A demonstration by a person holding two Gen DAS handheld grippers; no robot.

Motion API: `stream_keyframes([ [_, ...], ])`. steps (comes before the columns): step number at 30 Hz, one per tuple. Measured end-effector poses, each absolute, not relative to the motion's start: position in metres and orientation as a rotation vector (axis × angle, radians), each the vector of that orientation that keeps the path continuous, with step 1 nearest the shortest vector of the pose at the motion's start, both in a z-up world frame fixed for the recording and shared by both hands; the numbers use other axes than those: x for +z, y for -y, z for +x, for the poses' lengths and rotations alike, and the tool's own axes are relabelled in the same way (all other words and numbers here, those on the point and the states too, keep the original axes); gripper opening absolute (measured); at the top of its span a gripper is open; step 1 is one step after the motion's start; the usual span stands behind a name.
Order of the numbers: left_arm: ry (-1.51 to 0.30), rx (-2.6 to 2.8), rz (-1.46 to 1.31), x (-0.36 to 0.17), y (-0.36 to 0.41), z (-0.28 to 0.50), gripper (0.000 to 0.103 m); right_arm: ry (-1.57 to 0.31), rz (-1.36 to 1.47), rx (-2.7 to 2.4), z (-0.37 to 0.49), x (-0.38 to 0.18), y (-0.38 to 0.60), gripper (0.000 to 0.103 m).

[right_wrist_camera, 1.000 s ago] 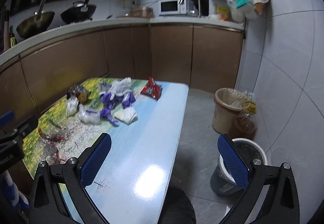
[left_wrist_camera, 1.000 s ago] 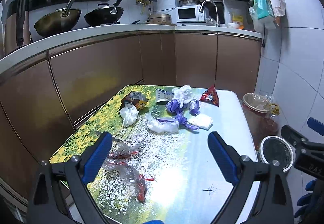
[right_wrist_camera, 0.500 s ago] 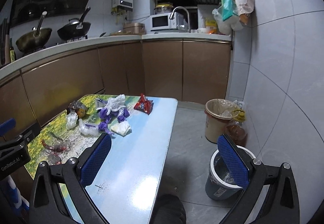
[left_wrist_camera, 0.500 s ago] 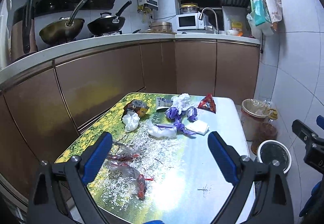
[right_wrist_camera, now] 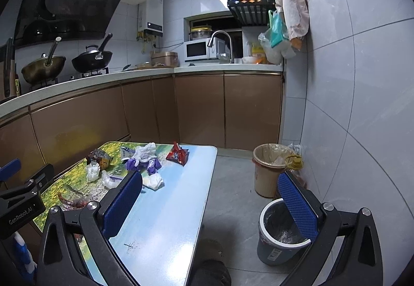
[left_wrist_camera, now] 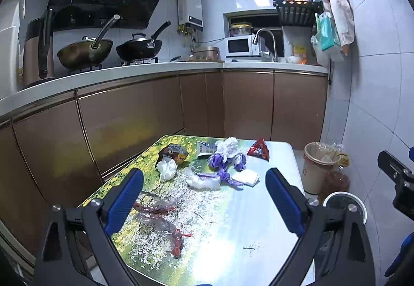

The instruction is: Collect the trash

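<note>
Two bins (right_wrist_camera: 282, 231) stand on the floor right of the surface (left_wrist_camera: 233, 229). Crumpled trash (left_wrist_camera: 220, 167) litters its far half, nothing covering it. Both grippers, left (left_wrist_camera: 204, 198) and right (right_wrist_camera: 209, 205), hover with fingers spread, empty.

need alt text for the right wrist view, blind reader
The open right gripper hangs empty above a floral-printed table littered with a red snack packet, purple wrappers and white crumpled tissues. On the floor to its right stand a grey lined bin and a tan bucket.
</note>
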State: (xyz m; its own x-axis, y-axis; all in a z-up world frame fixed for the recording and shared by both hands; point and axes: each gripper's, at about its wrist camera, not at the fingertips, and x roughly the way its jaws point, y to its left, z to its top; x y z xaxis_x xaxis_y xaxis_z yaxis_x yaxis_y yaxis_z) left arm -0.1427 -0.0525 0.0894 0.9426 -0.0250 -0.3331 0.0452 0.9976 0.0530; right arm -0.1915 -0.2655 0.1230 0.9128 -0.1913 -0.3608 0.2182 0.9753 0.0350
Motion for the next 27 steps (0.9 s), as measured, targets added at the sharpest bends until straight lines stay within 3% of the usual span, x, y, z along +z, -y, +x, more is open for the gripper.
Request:
stream_keyframes([
  [27, -0.330, -0.029, -0.029, 0.092, 0.028, -0.131, 0.096, -0.280, 0.010, -0.233, -0.196, 0.135, 0.255, 0.103],
])
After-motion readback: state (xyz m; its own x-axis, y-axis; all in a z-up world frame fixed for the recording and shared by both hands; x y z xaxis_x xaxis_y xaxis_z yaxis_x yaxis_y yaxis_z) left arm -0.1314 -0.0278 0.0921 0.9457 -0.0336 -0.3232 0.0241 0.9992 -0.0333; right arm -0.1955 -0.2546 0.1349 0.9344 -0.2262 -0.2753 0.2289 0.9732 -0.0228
